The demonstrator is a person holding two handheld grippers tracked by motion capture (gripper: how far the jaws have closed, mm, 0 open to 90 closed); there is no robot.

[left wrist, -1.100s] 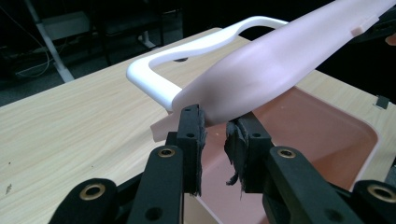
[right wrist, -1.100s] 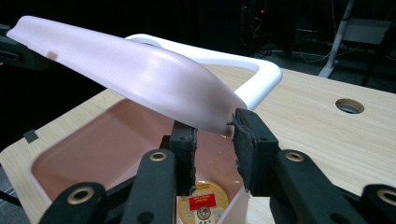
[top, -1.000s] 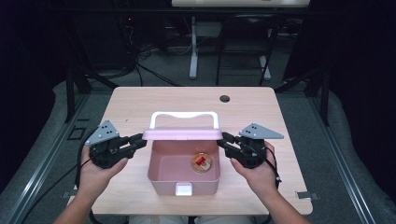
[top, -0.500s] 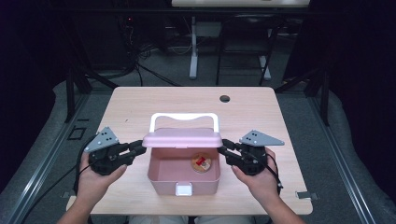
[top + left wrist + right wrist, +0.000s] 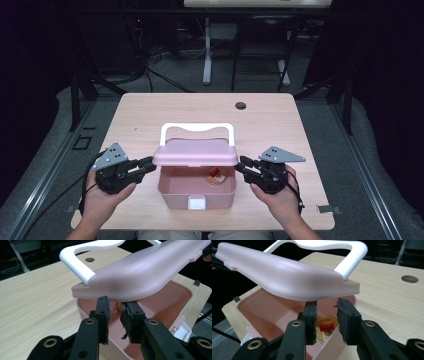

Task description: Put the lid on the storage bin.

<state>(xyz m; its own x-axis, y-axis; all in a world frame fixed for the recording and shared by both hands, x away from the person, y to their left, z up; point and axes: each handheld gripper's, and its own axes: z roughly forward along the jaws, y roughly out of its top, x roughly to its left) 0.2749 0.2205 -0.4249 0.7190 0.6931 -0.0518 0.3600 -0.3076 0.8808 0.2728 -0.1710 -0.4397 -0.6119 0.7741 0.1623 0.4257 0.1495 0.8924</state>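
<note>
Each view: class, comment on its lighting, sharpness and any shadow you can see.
High view: table evenly lit, surroundings dark, picture slightly soft. Left gripper view: lid smoothly lit and casting shade into the box; jaws sharp. Right gripper view: round tin sits in shade under the lid.

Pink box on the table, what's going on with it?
A person holds a gripper in each hand at either side of the pink box. The left gripper and right gripper each have their jaw tips under an end of the pink lid, which sits raised and tilted above the box, not seated. Whether they clamp it is unclear. The white handle stands behind. A small round orange and red item lies inside.
</note>
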